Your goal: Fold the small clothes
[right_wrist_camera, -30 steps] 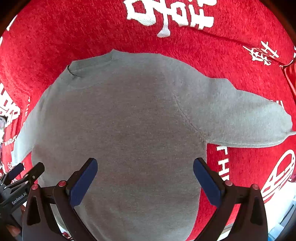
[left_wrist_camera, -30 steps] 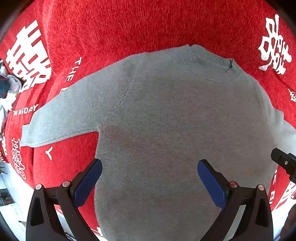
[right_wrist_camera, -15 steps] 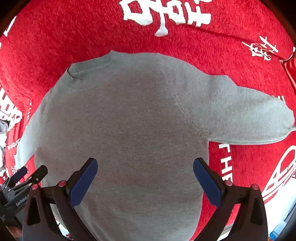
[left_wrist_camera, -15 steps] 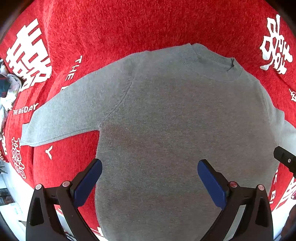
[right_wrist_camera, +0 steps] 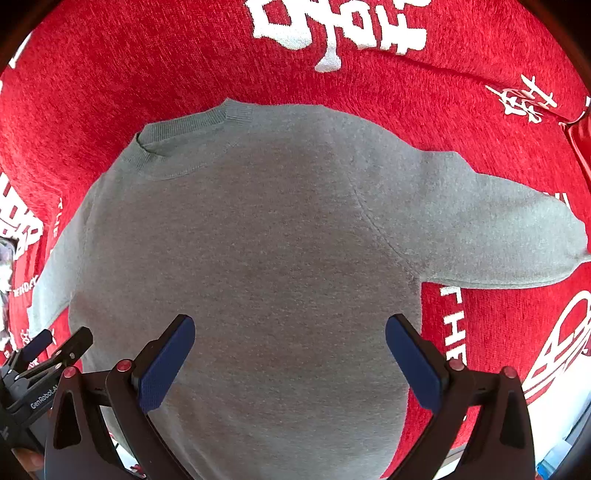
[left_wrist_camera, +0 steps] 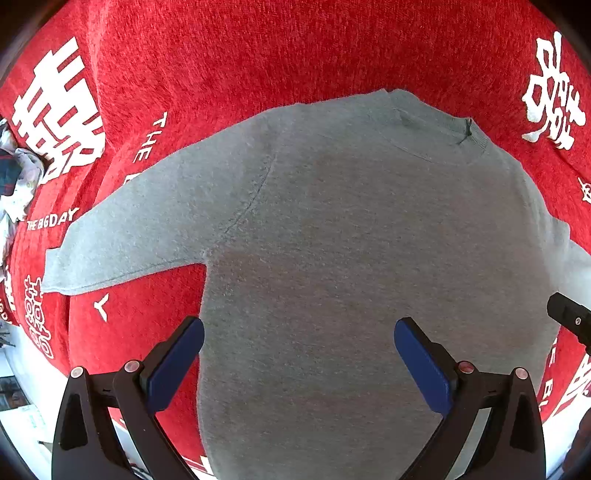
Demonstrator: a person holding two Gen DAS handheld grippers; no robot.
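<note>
Sweater [left_wrist_camera: 351, 258] spread flat on red blanket [left_wrist_camera: 258, 55], both sleeves out; no fold made yet. Left gripper [left_wrist_camera: 299, 354] and right gripper [right_wrist_camera: 290, 350] hover above, jaws wide apart, empty.

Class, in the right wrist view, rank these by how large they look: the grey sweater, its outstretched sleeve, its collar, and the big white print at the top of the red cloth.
1. grey sweater
2. outstretched sleeve
3. and 4. white print and collar: too alike to rank.
</note>
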